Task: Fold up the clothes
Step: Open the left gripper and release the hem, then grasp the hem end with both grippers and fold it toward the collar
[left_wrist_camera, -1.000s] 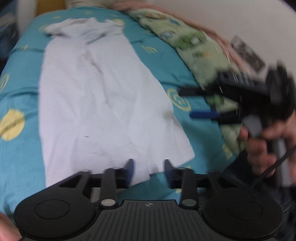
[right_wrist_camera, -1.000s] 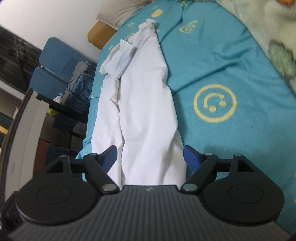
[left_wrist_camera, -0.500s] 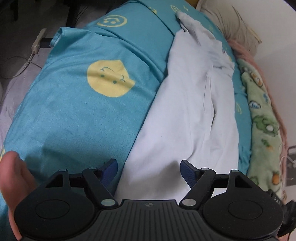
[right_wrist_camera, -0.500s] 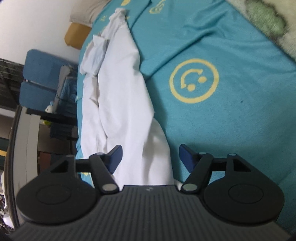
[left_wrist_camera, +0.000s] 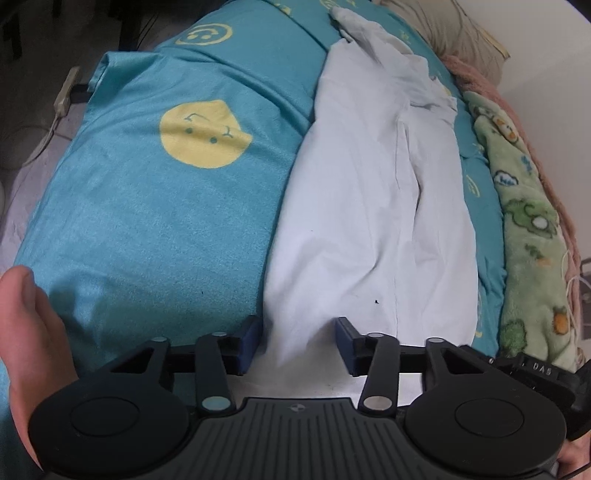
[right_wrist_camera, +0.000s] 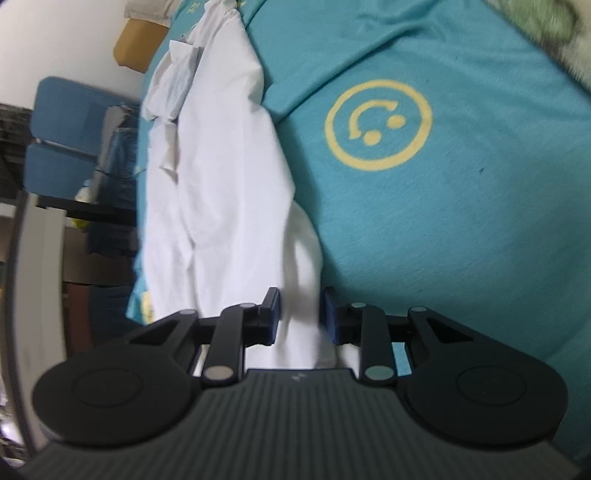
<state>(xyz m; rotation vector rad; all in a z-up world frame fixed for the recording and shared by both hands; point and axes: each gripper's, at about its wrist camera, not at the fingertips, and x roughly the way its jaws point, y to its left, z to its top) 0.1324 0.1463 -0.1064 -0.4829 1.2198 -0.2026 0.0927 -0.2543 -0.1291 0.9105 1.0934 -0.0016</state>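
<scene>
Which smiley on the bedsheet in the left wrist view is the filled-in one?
The solid yellow smiley, on the sheet left of the white garment. The other smiley, farther up near the bed's edge, is only a yellow outline ring.

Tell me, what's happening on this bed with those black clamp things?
A person is folding a long white cotton garment spread on a teal bedspread with yellow smiley faces. Each hand holds a black two-finger gripper at the garment's near edge. The left gripper and the right gripper both have white cloth between their fingers and are closing on it. Nothing is lifted yet; the garment lies flat.
</scene>
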